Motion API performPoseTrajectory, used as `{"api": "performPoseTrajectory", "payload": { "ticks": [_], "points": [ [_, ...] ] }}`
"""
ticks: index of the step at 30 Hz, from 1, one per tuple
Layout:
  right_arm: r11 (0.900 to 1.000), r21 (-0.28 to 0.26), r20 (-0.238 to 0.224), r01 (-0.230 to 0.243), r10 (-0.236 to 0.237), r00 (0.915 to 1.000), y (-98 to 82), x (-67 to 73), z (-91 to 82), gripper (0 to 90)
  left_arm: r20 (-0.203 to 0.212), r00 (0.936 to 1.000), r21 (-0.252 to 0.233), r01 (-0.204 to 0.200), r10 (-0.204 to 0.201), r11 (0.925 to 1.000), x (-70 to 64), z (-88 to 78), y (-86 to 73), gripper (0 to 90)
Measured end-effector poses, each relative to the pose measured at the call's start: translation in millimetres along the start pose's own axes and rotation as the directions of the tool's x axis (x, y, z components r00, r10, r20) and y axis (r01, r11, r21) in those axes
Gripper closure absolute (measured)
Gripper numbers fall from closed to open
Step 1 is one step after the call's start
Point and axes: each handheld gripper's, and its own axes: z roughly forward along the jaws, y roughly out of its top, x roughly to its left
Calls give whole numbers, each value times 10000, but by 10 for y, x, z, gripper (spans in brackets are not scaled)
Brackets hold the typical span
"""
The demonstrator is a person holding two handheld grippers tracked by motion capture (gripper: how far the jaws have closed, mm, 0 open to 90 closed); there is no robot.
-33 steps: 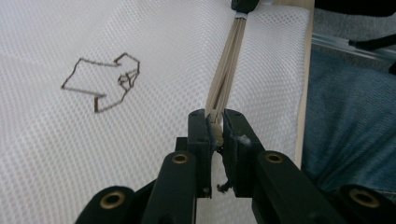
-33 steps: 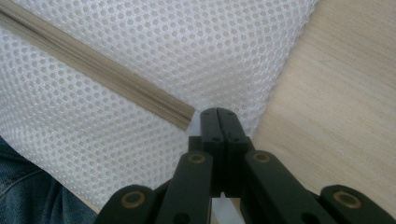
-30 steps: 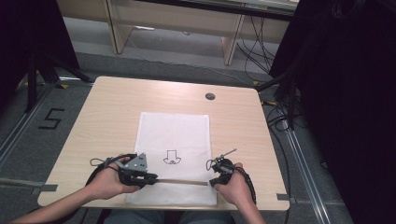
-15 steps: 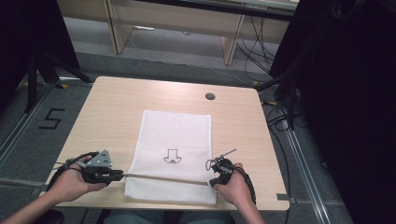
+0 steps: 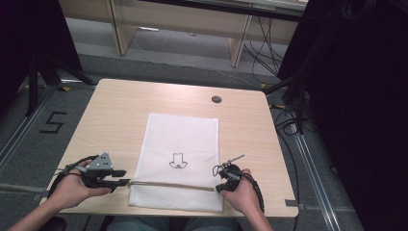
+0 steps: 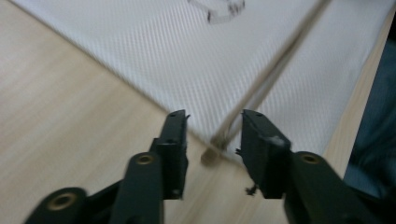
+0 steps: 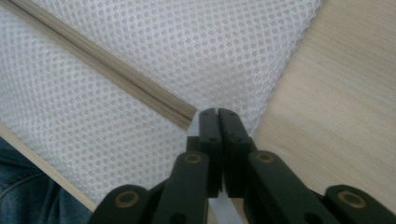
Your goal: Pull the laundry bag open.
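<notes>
Left tool (image 6: 212,128) just spread around zipper end (image 6: 209,156) at mesh bag's (image 5: 183,144) left edge; right tool (image 7: 217,114) pinching its right edge.

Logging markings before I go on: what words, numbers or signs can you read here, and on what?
"5": black figure on the grey floor left of the table.
No words on the white mesh bag: only a small black outline drawing, blurred in the left gripper view.
Nothing else readable.
</notes>
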Motion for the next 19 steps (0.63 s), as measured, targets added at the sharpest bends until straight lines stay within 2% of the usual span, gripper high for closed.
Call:
{"api": "performPoseTrajectory", "payload": {
  "ticks": [1,2,4,5,6,7,8,10,12,13,14,16,17,19],
  "points": [
    [9998,-149,-156,133,-135,9998,2,-23,-10,790,-124,9999,-452,-13,8,9990,26,-21,37,527],
    [9987,-424,-314,270,-283,9991,8,-29,-34,763,-336,9991,-787,225,-252,9966,35,-29,73,488],
    [9957,-919,-168,74,-90,9998,16,-20,-133,745,-805,9961,-1354,236,-347,9905,85,-10,156,444],
    [9914,-1304,-94,87,-100,9999,22,-15,-182,721,-1061,9925,-1609,434,-610,9860,100,14,199,421],
    [9848,-1718,-30,248,-257,9997,23,-24,-224,693,-1107,9904,-1872,613,-831,9804,119,46,238,401],
    [9820,-1889,-29,42,-49,10000,15,-9,-269,684,-1189,9865,-2074,864,-1128,9744,125,76,267,381],
    [9771,-2128,48,84,-76,10000,3,-12,-293,672,-1183,9838,-2247,1057,-1348,9687,132,109,282,363],
    [9634,-2653,229,390,-341,9992,-50,-32,-306,651,-1340,9819,-2222,1016,-1336,9697,140,150,263,348],
    [9655,-2583,184,320,-282,9994,-126,-49,-323,651,-1461,9824,-1847,888,-1167,9788,142,167,187,348],
    [9608,-2763,190,222,-176,9997,-162,-60,-311,646,-1481,9827,-1672,862,-1115,9821,152,165,143,350],
    [9662,-2570,244,177,-118,9996,-187,-74,-333,641,-1480,9825,-1520,902,-1129,9843,167,150,109,352],
    [9586,-2849,240,49,20,9997,-221,-107,-321,632,-1650,9774,-1558,1064,-1320,9821,202,109,79,352],
    [9620,-2730,227,40,23,9997,-225,-122,-336,630,-1803,9728,-1604,1168,-1454,9801,221,87,78,351],
    [9554,-2953,223,-61,133,9997,-222,-144,-315,620,-1854,9712,-1717,1181,-1498,9781,250,73,78,349]
  ]
}}
